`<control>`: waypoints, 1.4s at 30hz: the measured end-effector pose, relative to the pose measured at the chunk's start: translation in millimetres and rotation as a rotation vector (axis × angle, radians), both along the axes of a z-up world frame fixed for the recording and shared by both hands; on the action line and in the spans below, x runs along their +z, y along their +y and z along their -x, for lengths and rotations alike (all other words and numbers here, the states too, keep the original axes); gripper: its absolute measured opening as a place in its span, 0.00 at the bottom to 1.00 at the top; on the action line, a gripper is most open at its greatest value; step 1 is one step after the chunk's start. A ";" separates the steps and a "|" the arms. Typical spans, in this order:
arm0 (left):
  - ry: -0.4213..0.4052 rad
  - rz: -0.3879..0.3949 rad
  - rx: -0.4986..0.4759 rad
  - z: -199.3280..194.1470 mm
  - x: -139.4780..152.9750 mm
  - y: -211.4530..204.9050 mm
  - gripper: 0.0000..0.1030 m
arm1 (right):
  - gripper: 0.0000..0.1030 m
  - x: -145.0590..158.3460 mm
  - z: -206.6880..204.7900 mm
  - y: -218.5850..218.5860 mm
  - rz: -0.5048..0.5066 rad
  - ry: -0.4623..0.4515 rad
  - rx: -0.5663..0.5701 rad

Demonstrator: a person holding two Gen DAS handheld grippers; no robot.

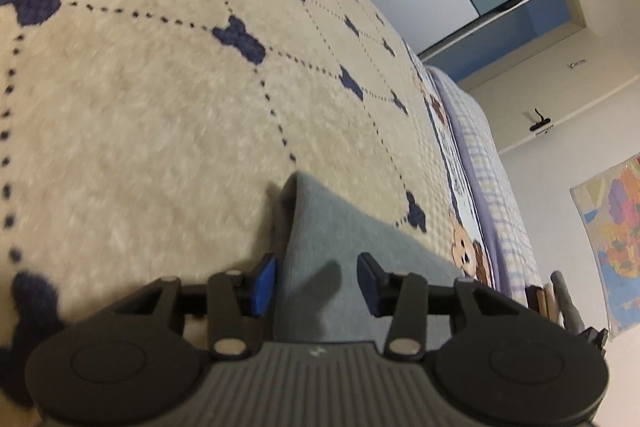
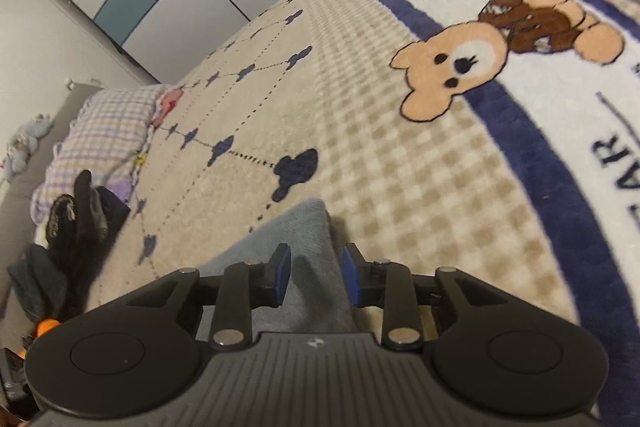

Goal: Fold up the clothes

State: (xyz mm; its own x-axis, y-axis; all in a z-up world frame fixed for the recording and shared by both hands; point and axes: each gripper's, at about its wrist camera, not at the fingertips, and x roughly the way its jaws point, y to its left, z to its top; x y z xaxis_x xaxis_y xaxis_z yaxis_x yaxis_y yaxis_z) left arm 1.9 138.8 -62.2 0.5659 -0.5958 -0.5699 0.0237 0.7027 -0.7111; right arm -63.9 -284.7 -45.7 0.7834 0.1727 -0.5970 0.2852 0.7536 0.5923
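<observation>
Two tongs, left (image 1: 316, 281) and right (image 2: 315, 275), spread over one grey garment (image 1: 340, 239).

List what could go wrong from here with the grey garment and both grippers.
1. Both the left gripper and the right gripper stand open over the grey garment, pads not pressing it, so the fold may relax or spring open.
2. The plush blanket looks grippy; dragging the cloth could bunch it.
3. The dark clothes pile lies close by the right gripper's side and might get snagged.
</observation>
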 end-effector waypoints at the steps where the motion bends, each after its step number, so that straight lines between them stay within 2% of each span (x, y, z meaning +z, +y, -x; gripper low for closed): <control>1: -0.009 -0.003 -0.003 -1.1 -1.1 -1.5 0.21 | 0.34 -2.6 -2.4 0.9 -0.009 -0.002 0.004; 2: -0.025 -0.012 -0.008 -0.6 -1.2 -3.1 0.05 | 0.34 -5.3 -4.5 2.4 -0.019 -0.004 0.008; 4: -0.079 -0.053 -0.013 3.8 2.3 -6.5 0.05 | 0.30 -8.5 -7.0 7.8 -0.017 -0.011 0.031; 5: -0.106 -0.071 -0.012 6.4 5.0 -7.8 0.05 | 0.12 -7.7 -7.5 12.1 0.010 -0.019 0.046; 6: -0.124 -0.086 -0.008 7.7 6.8 -8.3 0.05 | 0.07 -4.7 -7.6 17.7 0.060 -0.029 0.060; 9: -0.127 -0.135 0.009 8.5 6.5 -8.8 0.05 | 0.07 4.6 -7.0 30.1 0.203 -0.064 0.066; 12: -0.103 -0.195 0.004 8.5 0.0 -13.4 0.05 | 0.07 -1.6 -15.3 34.7 0.287 -0.004 0.055; 14: -0.116 -0.218 -0.007 8.7 0.4 -17.1 0.06 | 0.07 -9.3 -20.3 39.5 0.318 0.027 0.066; 16: -0.127 -0.221 0.004 10.7 2.6 -16.2 0.12 | 0.08 -9.7 -20.4 44.0 0.351 0.025 0.071; 17: -0.132 -0.221 0.014 12.0 3.7 -15.1 0.17 | 0.12 -6.4 -18.7 45.9 0.362 0.017 0.066; 20: -0.177 -0.235 0.050 20.5 11.7 -12.2 0.20 | 0.18 5.1 -9.2 50.5 0.381 -0.026 0.035; 23: -0.269 -0.268 0.062 29.3 25.6 -17.4 0.26 | 0.22 14.0 1.9 62.7 0.457 -0.082 0.027; 26: -0.363 -0.271 0.008 34.5 33.9 -33.1 0.33 | 0.24 23.2 7.5 82.4 0.545 -0.149 0.052; 28: -0.414 -0.274 -0.036 36.9 37.6 -44.4 0.36 | 0.25 25.0 7.1 95.5 0.566 -0.185 0.111; 32: -0.432 -0.320 -0.143 35.6 31.1 -68.9 0.36 | 0.25 22.9 2.5 120.1 0.578 -0.228 0.247; 38: -0.399 -0.408 -0.245 33.8 14.2 -88.3 0.38 | 0.25 4.1 -8.7 143.9 0.623 -0.186 0.354; 40: -0.408 -0.425 -0.260 35.9 10.3 -91.6 0.38 | 0.26 -8.1 -13.4 146.0 0.623 -0.138 0.379; 42: -0.427 -0.449 -0.280 39.5 6.1 -95.6 0.40 | 0.26 -16.0 -12.6 150.5 0.659 -0.133 0.398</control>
State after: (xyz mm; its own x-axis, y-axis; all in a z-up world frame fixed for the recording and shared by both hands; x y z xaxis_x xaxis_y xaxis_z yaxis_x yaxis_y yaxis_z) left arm -37.6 43.3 -56.2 0.6549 -0.5103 -0.5574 0.4617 0.8541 -0.2393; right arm -51.3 -134.2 -61.7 0.8088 0.0983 -0.5798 -0.1226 0.9925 -0.0028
